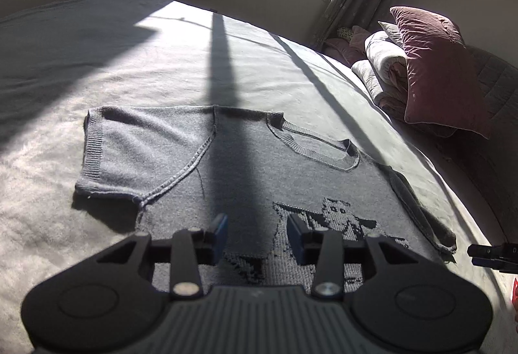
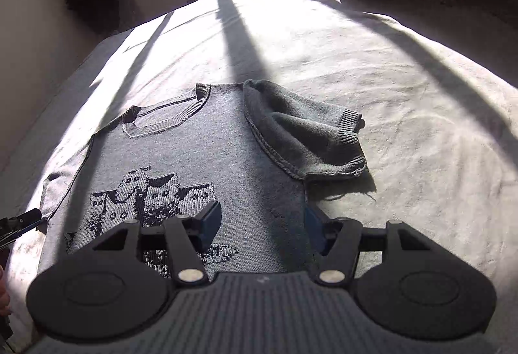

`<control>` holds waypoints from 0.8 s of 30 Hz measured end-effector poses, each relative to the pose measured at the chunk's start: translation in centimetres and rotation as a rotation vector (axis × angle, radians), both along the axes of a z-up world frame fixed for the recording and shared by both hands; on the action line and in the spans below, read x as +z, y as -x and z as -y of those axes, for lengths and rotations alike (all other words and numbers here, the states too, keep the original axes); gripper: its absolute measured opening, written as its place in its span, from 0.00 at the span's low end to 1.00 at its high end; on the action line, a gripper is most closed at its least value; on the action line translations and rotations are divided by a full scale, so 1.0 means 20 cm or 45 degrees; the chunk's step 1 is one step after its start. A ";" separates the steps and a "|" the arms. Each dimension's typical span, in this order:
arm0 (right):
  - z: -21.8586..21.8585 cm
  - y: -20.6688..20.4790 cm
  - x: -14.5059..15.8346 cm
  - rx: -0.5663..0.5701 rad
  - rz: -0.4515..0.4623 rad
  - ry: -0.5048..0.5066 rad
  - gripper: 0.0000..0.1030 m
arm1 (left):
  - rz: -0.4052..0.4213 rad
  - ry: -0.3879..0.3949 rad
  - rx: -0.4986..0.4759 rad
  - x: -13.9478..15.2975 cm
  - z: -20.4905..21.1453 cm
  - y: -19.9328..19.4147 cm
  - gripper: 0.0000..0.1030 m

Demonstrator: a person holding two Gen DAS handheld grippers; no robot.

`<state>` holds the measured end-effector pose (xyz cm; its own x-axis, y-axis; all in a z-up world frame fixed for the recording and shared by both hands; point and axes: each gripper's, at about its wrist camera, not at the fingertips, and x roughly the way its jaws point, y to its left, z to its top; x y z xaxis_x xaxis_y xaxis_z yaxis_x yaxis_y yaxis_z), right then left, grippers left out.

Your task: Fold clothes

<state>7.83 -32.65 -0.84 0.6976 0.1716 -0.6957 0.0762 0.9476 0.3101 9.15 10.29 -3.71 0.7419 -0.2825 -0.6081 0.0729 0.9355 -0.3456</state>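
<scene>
Here the grey sweater (image 2: 200, 143) lies flat, neckline away from both parted, empty grippers (image 1: 257, 236) (image 2: 262, 224); its unfolded sleeve (image 2: 307, 134) lies nearer the right one.

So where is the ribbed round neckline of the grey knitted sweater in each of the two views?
Left wrist view: the ribbed neckline lies right of centre, beyond the open left gripper.
Right wrist view: the neckline lies left of centre, above the open right gripper.
Shared landmark: the dark knitted picture on the sweater's chest.
</scene>
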 end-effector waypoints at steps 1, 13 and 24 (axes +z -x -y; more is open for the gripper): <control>0.06 -0.02 0.00 -0.017 0.008 -0.023 0.59 | -0.015 -0.017 -0.006 -0.01 0.03 -0.02 0.41; 0.45 -0.43 -0.24 -0.111 0.014 -0.055 0.63 | -0.055 -0.210 -0.092 -0.09 0.47 -0.27 0.46; 0.36 -0.53 -0.34 0.132 0.172 0.266 0.13 | 0.002 -0.352 -0.247 -0.11 0.96 -0.55 0.47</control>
<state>18.45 -39.86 -7.67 0.7726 0.1091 -0.6255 -0.0532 0.9928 0.1075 20.10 -8.96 -5.88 0.6916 -0.2428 -0.6802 0.2590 0.9625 -0.0801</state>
